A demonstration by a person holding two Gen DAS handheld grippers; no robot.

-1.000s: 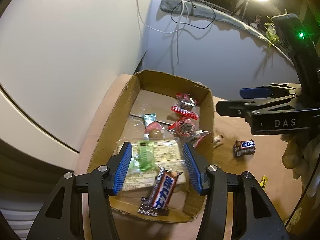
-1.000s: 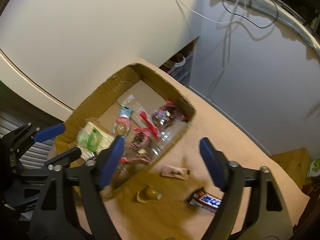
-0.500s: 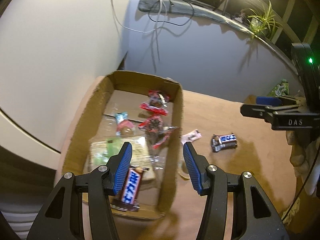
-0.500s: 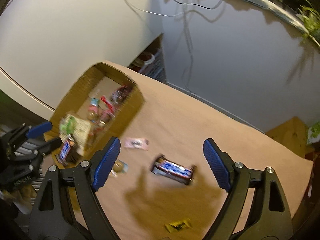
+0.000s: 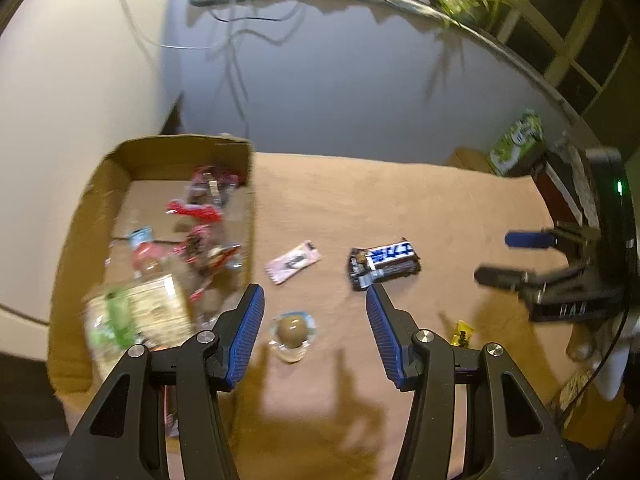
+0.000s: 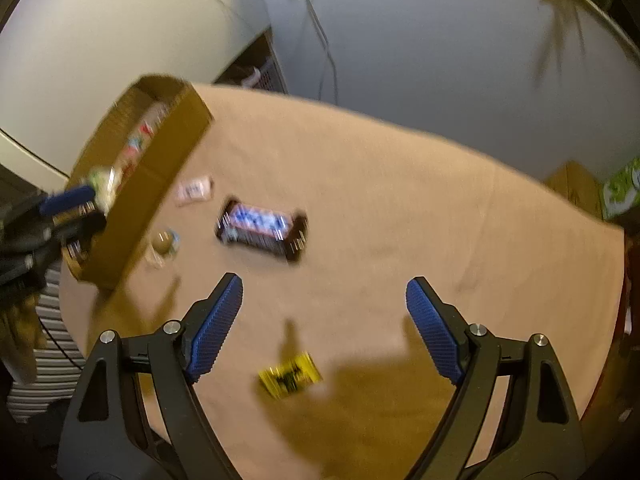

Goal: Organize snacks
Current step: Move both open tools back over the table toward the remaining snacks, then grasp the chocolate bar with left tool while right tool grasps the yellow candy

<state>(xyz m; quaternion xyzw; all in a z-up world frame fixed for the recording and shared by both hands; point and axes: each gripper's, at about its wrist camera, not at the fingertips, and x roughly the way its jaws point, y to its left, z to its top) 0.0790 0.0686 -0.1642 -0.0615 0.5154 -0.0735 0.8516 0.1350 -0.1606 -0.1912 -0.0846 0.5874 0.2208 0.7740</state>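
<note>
Both grippers, left (image 5: 315, 330) and right (image 6: 324, 330), are spread and empty. We centre the left over the round candy (image 5: 292, 330) near the box (image 5: 251, 216), then descend straight so the wrapper cannot slip.

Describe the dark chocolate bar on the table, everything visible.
The chocolate bar is a short dark-brown wrapper with a blue-and-white label and crimped ends, glossy like foil or plastic. It looks sealed and lies flat on the tan table, outside the cardboard box, right of the pink packet. Nothing touches it; it is blurred in the right wrist view.
</note>
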